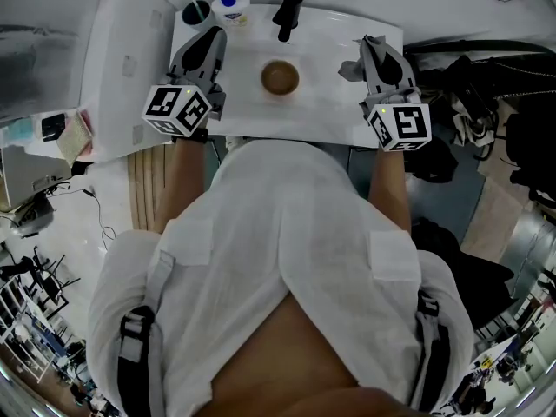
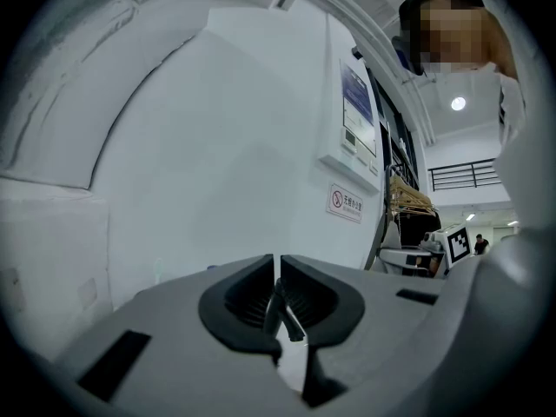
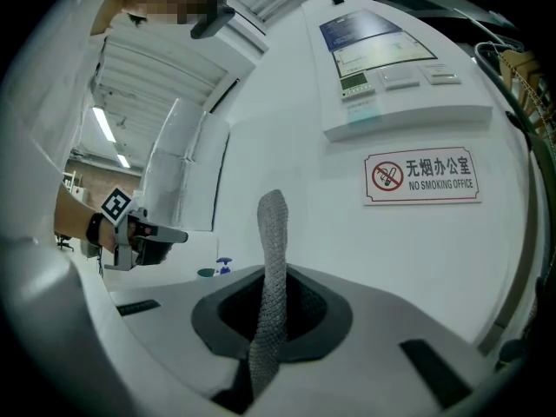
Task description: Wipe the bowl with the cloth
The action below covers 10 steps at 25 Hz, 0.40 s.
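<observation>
A small brown bowl stands upright on the white table, between my two grippers. My left gripper hovers to the bowl's left, shut, with nothing of the task in it; in the left gripper view its jaws meet in front of a white wall. To the bowl's right, my right gripper is shut on a grey cloth. In the right gripper view the cloth stands up as a narrow strip out of the closed jaws of the right gripper. Both grippers are apart from the bowl.
At the table's far edge stand a green cup, a white bottle with a blue cap and a black handle-like object. A white cabinet is to the left. Dark bags lie to the right. A white wall with a no-smoking sign lies ahead.
</observation>
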### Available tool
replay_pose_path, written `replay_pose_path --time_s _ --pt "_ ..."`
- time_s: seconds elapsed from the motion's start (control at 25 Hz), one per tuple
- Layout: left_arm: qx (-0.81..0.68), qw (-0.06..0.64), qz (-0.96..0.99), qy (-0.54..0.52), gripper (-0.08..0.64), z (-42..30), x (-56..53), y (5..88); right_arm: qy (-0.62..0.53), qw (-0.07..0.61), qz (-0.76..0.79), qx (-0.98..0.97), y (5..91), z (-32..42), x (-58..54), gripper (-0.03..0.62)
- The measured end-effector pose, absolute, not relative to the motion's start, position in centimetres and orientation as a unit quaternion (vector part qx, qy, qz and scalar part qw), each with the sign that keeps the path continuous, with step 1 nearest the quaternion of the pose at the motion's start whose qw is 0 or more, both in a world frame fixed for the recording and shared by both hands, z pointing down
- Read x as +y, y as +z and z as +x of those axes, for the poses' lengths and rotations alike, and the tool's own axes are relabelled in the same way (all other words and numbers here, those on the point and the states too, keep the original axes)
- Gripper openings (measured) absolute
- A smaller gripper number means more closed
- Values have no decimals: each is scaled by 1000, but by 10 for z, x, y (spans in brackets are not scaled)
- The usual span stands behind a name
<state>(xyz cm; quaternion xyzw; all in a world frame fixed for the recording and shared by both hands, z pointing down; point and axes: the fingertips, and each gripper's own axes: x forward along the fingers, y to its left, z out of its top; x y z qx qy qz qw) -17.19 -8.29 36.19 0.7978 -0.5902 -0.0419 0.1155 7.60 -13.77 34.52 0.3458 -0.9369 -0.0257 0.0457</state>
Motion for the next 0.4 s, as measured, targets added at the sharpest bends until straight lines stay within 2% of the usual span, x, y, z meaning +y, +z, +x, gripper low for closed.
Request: replay_pose_path --time_s 0.4 --pt "-591 118 797 -45 31 -175 -84 362 -30 48 344 -937 344 73 -140 29"
